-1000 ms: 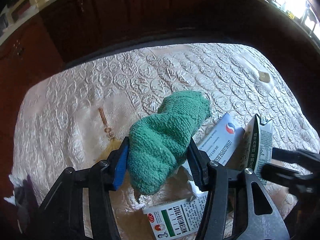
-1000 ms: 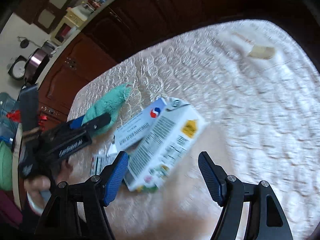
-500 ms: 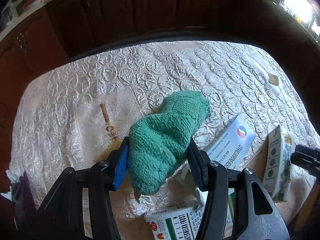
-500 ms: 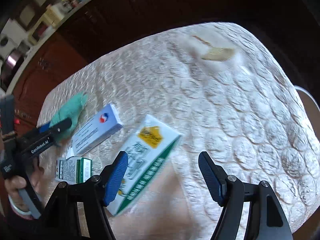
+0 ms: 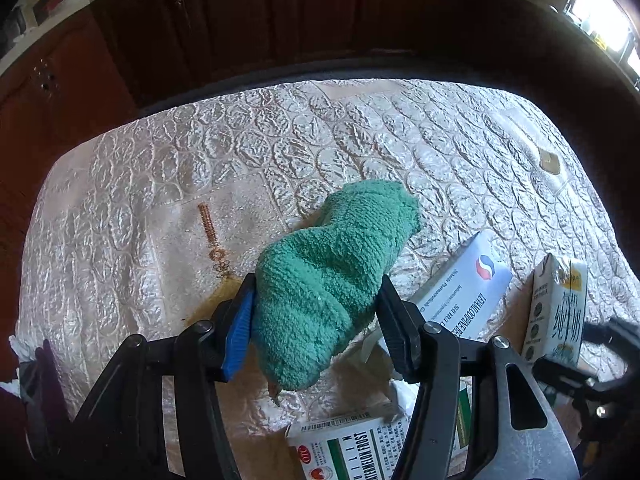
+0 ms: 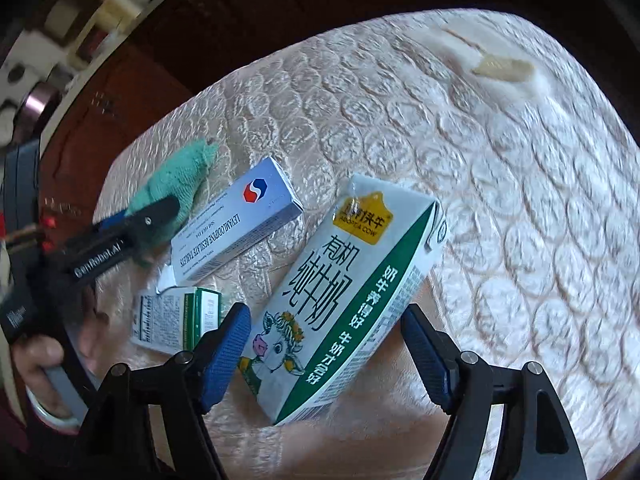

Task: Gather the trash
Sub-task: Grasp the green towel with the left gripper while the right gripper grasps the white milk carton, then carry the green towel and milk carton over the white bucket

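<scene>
A quilted cream tabletop (image 6: 500, 168) carries everything. On it the milk carton (image 6: 344, 292) lies between the spread fingers of the right gripper (image 6: 326, 344). Left of the carton sits a pill box (image 6: 236, 232); beyond that, the left gripper (image 5: 316, 326) pinches a green cloth (image 5: 332, 280).

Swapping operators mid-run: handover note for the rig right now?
Left hand-held gripper: shut on the green towel, held over the table.
Right hand-held gripper: open, its pads on either side of the milk carton, not yet clamped.
Still on the quilted tablecloth: blue-and-white tablet box, green-and-white medicine box, brown stain.
No bin in view; nothing visibly collected. Left: grasp carton, then boxes.
</scene>
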